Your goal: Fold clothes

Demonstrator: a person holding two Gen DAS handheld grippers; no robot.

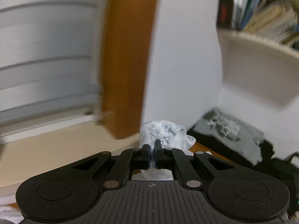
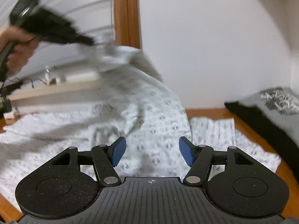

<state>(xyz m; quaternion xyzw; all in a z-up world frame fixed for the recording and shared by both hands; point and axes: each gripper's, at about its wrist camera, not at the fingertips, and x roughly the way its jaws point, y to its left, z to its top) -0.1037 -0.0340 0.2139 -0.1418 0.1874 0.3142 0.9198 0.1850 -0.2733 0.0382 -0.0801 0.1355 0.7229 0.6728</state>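
Left wrist view: the left gripper (image 1: 152, 149) is clenched on a bunched fold of the white patterned garment (image 1: 164, 130), lifted before a white wall and a wooden post (image 1: 129, 59); a grey printed garment (image 1: 228, 130) lies far right.

Right wrist view: the right gripper (image 2: 152, 152) hangs released, jaws apart, over the white patterned garment spread on the wooden table (image 2: 205, 113). Far left, a hand (image 2: 16, 46) raises the left gripper, cloth trailing from it.
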